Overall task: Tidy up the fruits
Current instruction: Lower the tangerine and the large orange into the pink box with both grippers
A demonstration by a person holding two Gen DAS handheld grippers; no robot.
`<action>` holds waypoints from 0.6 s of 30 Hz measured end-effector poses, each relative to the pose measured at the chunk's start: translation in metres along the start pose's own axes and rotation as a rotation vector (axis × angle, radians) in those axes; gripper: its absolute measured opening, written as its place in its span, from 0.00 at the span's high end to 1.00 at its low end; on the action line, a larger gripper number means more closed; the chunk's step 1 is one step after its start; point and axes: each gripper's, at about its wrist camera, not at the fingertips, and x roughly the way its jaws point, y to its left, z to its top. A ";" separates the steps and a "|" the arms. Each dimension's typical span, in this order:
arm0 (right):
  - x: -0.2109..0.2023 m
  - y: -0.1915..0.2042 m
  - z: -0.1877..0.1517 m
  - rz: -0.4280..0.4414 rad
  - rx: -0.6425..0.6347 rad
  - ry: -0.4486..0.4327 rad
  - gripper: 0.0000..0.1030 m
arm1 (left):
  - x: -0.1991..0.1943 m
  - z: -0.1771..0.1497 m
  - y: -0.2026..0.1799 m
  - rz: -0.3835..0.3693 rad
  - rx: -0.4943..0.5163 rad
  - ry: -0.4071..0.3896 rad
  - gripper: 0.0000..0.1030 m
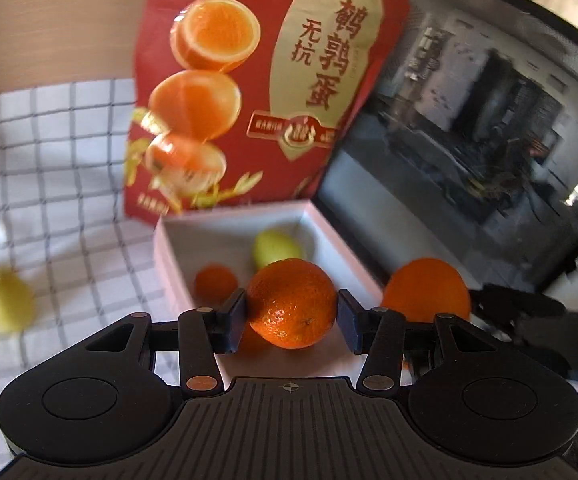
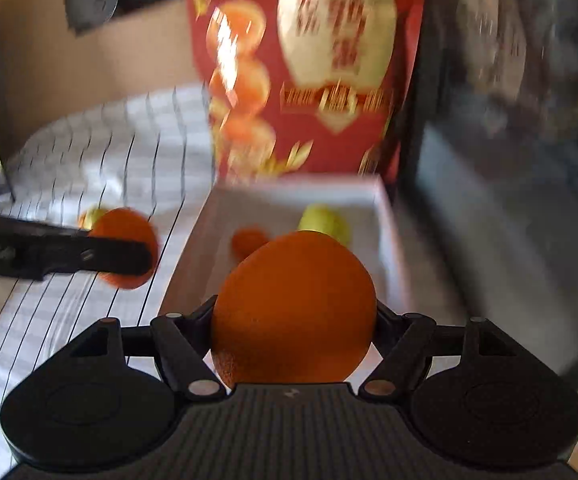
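My left gripper (image 1: pixel 292 320) is shut on a small orange mandarin (image 1: pixel 292 303) and holds it above the near edge of a white box (image 1: pixel 165 256). The box holds a small orange fruit (image 1: pixel 215 282) and a green fruit (image 1: pixel 275 248). My right gripper (image 2: pixel 293 320) is shut on a large orange (image 2: pixel 293 306) near the box's front rim (image 2: pixel 193 240). That orange also shows to the right in the left wrist view (image 1: pixel 427 290). The left gripper with its mandarin (image 2: pixel 123 248) shows at the left in the right wrist view. A green fruit (image 1: pixel 5 300) lies on the checked cloth (image 1: pixel 49 160).
A red snack bag (image 1: pixel 257 80) stands behind the box. A black-framed glass panel (image 1: pixel 469 140) leans at the right. A wooden wall (image 1: pixel 49 20) is behind the cloth. Both views are blurred by motion.
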 end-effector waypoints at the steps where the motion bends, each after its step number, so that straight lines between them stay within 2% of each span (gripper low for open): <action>1: 0.003 -0.006 0.009 -0.001 -0.003 -0.010 0.28 | 0.013 0.007 0.001 0.011 -0.004 0.011 0.48; 3: 0.012 -0.015 0.021 0.004 0.003 -0.015 0.28 | 0.041 0.017 0.001 0.037 0.002 0.037 0.48; 7: 0.036 -0.035 0.032 0.021 0.012 0.013 0.28 | 0.079 0.014 0.010 0.090 -0.008 0.085 0.48; 10: 0.059 -0.044 0.029 0.031 0.007 0.048 0.28 | 0.076 0.012 0.020 0.122 -0.067 0.045 0.48; 13: 0.080 -0.044 0.025 0.059 0.008 0.088 0.28 | 0.062 0.008 0.031 0.094 -0.142 -0.014 0.49; 15: 0.093 -0.040 0.025 0.073 -0.006 0.107 0.28 | 0.055 0.009 0.033 0.064 -0.147 -0.033 0.49; 18: 0.111 -0.028 0.028 0.073 -0.059 0.127 0.28 | 0.053 0.013 0.029 0.056 -0.138 -0.038 0.49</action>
